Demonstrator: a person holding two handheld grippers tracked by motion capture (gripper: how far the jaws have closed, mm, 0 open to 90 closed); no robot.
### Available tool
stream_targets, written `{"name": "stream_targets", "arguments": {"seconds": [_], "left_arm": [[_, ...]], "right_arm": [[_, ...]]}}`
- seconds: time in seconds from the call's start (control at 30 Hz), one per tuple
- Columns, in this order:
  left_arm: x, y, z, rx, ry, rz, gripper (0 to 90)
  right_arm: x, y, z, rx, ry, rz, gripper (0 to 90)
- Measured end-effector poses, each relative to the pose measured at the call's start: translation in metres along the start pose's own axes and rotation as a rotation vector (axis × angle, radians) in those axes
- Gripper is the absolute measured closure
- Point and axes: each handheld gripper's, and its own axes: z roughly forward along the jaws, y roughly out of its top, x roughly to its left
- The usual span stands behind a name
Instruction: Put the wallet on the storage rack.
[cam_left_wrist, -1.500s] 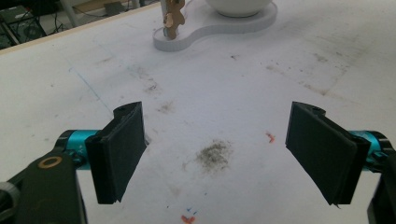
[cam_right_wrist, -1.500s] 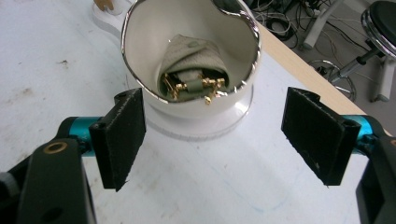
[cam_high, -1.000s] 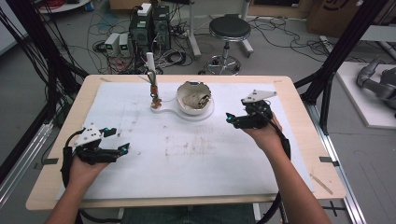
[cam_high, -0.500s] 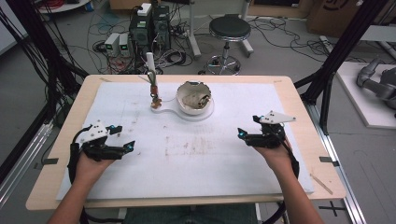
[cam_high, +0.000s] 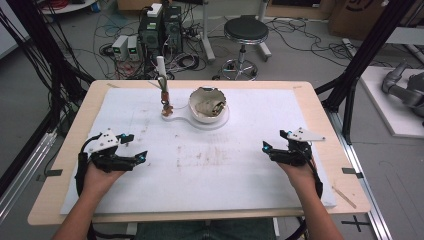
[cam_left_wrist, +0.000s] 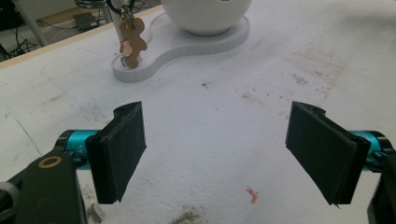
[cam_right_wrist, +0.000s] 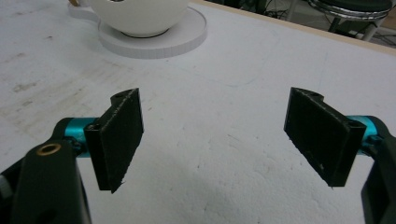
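Observation:
A white bowl (cam_high: 207, 104) with something brownish inside sits on a flat white base (cam_high: 215, 123) at the back middle of the table. On the base's small left lobe stands a thin post (cam_high: 162, 75) with a brown gingerbread-shaped tag (cam_left_wrist: 130, 41) hanging from it. My left gripper (cam_high: 136, 146) is held open above the left of the white mat, with nothing between its jaws (cam_left_wrist: 219, 154). My right gripper (cam_high: 273, 140) is open over the right side, also holding nothing (cam_right_wrist: 215, 135). The bowl (cam_right_wrist: 140, 14) lies ahead of both.
A stained white mat (cam_high: 210, 170) covers most of the wooden table (cam_high: 75, 135). Black frame posts stand at both sides. Behind the table are a stool (cam_high: 245, 32), computer boxes (cam_high: 160, 27) and loose cables on the floor.
My right gripper has drawn back from beside the bowl toward the near right of the mat. The left gripper has shifted slightly rightward. Both stayed open.

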Motion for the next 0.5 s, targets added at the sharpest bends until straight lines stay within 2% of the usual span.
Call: {"name": "stream_targets", "arguments": {"seconds": [0.23,0.5], "left_arm": [[-0.0002,-0.0011,0.0026,0.005,-0.013,0.004,19.9],[-0.0008,-0.0007,0.0018,0.003,-0.012,0.006,19.9]], "right_arm": [[0.0015,-0.0031,0.0035,0.019,-0.014,-0.008,20.2],[0.0001,-0.0033,0.0002,0.005,-0.03,-0.008,20.2]]}}
